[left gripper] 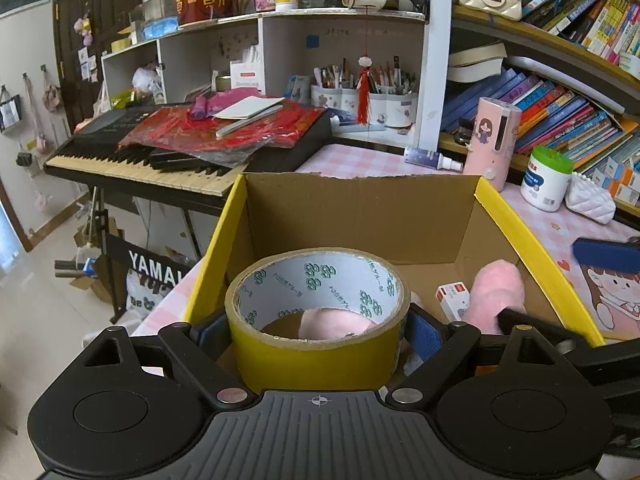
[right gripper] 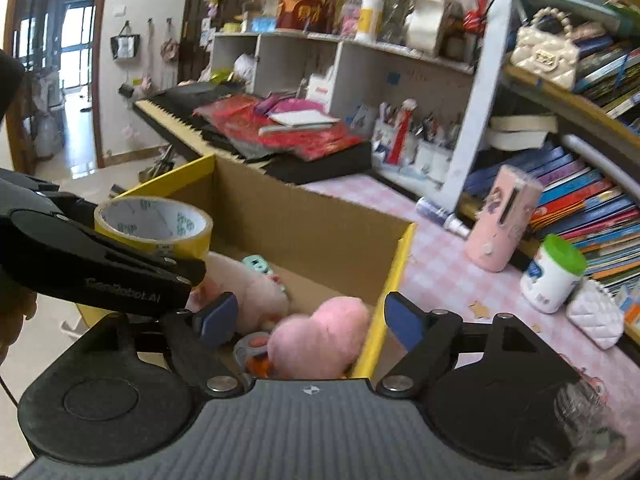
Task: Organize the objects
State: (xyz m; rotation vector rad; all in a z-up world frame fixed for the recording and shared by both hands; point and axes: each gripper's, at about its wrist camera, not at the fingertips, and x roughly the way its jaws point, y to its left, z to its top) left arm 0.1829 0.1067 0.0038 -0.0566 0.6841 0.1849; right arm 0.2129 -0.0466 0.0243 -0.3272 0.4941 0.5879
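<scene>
The cardboard box fills mid-frame in both views. Tilted downward over its near edge at lower centre, the left gripper pinches the yellow tape roll upright between its pads. At lower centre of its own view, the right gripper angles down with jaws spread, the pink plush lying loose in the box between them.

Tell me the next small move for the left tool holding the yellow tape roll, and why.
Probably lower it a little and open. The left tool is clamped on the yellow tape roll above the cardboard box, where pink plush toys already lie. The right tool stands open with nothing gripped, so it looks done.
</scene>
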